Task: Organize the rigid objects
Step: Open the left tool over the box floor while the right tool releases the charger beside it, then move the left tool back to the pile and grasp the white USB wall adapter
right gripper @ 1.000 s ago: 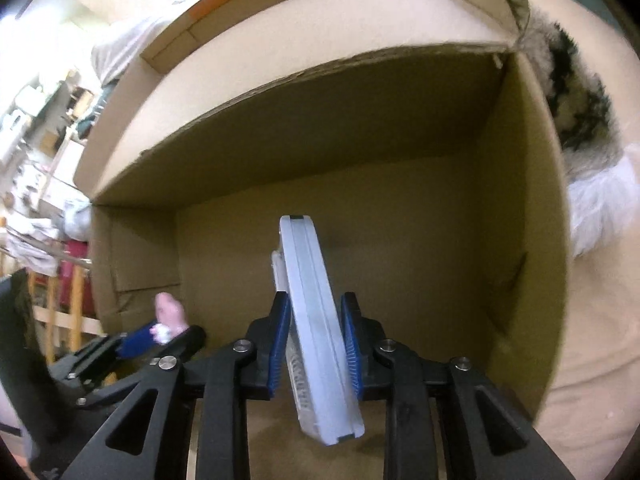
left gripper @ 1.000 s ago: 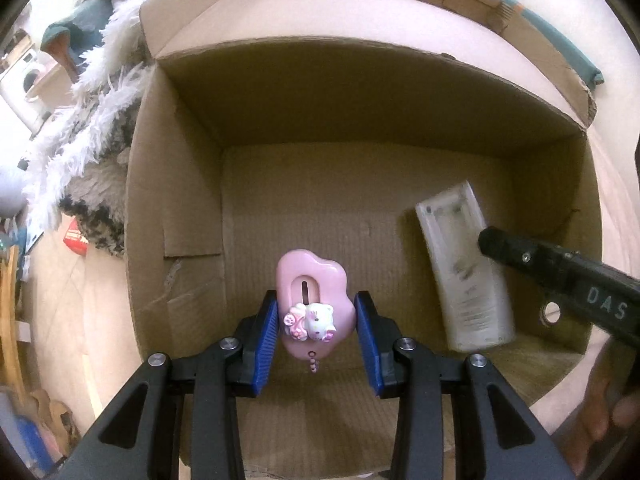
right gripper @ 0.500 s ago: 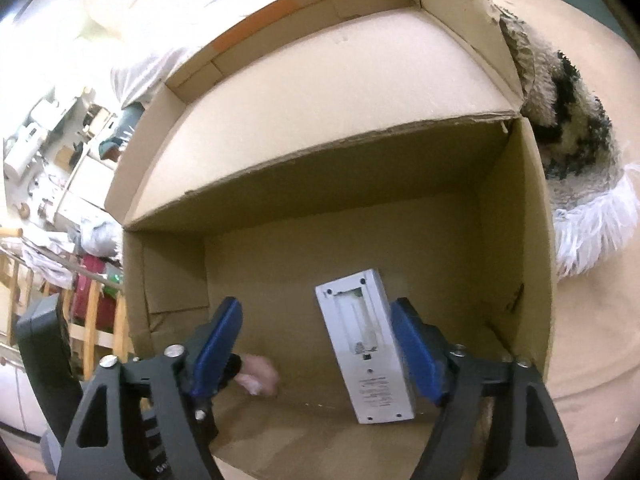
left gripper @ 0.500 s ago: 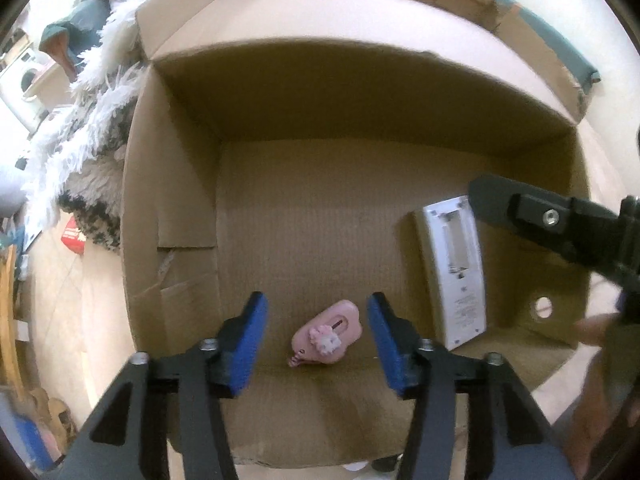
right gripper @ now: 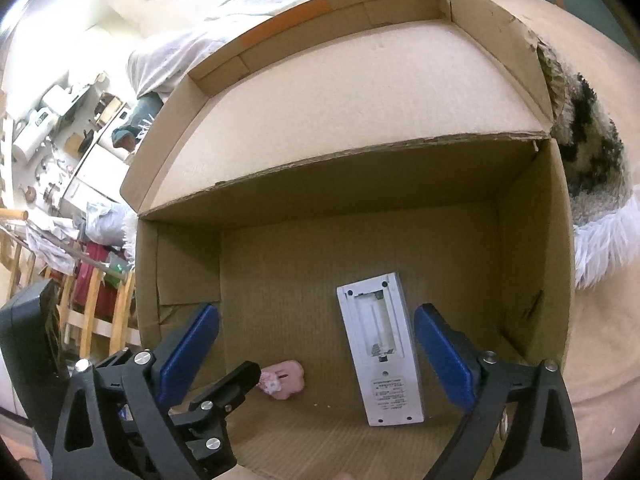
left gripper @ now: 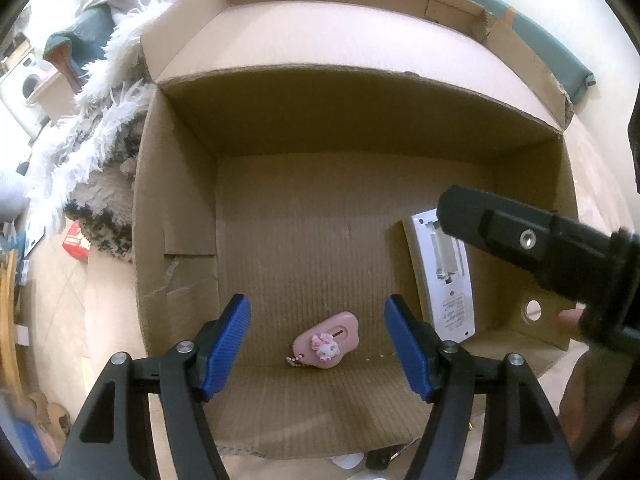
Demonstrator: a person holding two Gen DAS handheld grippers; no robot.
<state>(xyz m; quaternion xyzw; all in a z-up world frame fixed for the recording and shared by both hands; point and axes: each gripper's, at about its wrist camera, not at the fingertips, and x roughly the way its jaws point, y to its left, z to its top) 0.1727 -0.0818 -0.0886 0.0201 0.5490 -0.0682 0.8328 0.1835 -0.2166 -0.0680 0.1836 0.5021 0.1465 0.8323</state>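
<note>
- Cardboard fills my left wrist view: an open cardboard box with its far flap folded back, a shaggy white-and-dark rug against its left wall, and pale floor with a small red packet beyond.
- My left gripper has just been opening; its blue pads stand apart with nothing pressed, and the pink cat-charm toy lies flat on the box floor between and below them, touching neither.
- To the right lies the white remote on its face, battery bay uncovered, near the right wall; my right gripper's black finger crosses in front of its top end.
- Cluttered shelves and wooden rails sit at the left edge of my right wrist view, with the rug past the box's right wall.
- My right gripper has just been opening too; its jaws are spread wide, the remote lying free on the box floor nearer the right pad.
- My left gripper's black finger partly covers the pink toy at lower left.
</note>
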